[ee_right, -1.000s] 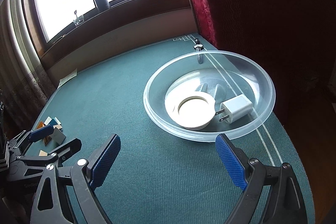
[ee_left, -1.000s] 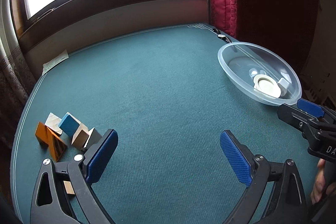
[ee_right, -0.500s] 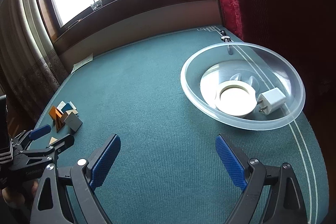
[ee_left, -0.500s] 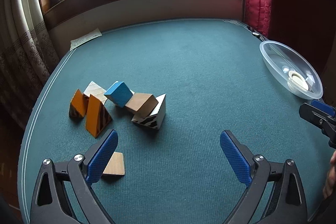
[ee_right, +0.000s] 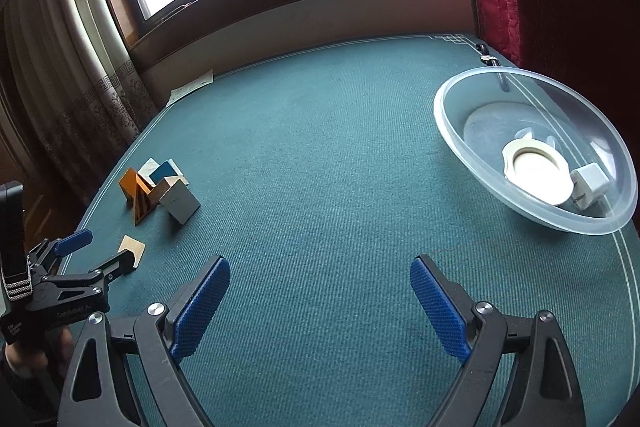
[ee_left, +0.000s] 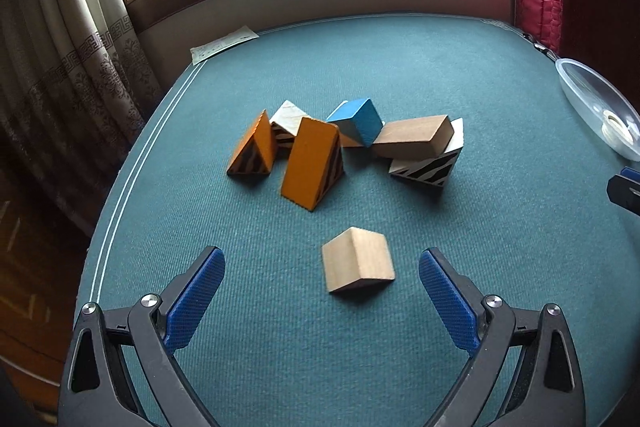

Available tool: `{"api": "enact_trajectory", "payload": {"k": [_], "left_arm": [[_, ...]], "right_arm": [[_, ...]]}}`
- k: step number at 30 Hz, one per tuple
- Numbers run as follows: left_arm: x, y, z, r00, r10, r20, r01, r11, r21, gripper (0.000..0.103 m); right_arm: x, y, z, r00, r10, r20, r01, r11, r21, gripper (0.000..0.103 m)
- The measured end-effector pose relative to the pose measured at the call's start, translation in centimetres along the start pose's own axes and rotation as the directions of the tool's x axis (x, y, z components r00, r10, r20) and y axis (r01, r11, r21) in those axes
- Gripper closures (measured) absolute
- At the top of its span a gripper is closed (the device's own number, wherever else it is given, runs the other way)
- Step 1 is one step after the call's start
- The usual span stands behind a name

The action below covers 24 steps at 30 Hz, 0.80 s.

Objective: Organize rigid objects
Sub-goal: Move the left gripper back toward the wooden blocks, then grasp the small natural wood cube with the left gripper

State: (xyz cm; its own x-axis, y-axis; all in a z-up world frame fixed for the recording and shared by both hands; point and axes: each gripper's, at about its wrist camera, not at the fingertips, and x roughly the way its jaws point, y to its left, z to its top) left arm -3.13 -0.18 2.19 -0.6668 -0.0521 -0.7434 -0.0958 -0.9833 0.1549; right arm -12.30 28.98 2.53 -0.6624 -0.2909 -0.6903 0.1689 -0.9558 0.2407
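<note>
From my left wrist camera, the left gripper stands wide open with nothing in its hold. A plain wooden block lies alone on the green table between the two blue pads, closer to the right pad and touching neither. At twelve o'clock from it sits the cluster: two orange striped wedges, a blue block, a long tan block leaning on a zebra-striped wedge. The clear bowl is at two o'clock, well apart.

From my right wrist camera, the right gripper is also spread wide and holds nothing; only bare cloth lies between its pads. The bowl, at two o'clock, holds a white ring and a white plug adapter. The block cluster is at ten o'clock.
</note>
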Motion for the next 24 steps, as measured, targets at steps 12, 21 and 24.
{"api": "enact_trajectory", "payload": {"k": [12,21,24], "left_arm": [[0.9,1.7,-1.4,1.000,0.004,-0.019,-0.003,0.999,0.045,0.005],[2.9,1.6,0.8,0.998,-0.065,-0.021,0.065,0.998,0.016,0.005],[3.6,1.9,1.3,0.994,-0.105,-0.027,0.104,0.994,-0.030,0.007]], "right_arm": [[1.1,2.2,-0.5,0.999,0.001,-0.035,-0.002,1.000,-0.030,0.009],[1.5,3.0,-0.5,0.999,0.002,-0.049,-0.004,0.999,-0.041,0.009],[1.7,3.1,-0.5,0.999,0.001,-0.054,-0.003,0.999,-0.039,0.009]]}}
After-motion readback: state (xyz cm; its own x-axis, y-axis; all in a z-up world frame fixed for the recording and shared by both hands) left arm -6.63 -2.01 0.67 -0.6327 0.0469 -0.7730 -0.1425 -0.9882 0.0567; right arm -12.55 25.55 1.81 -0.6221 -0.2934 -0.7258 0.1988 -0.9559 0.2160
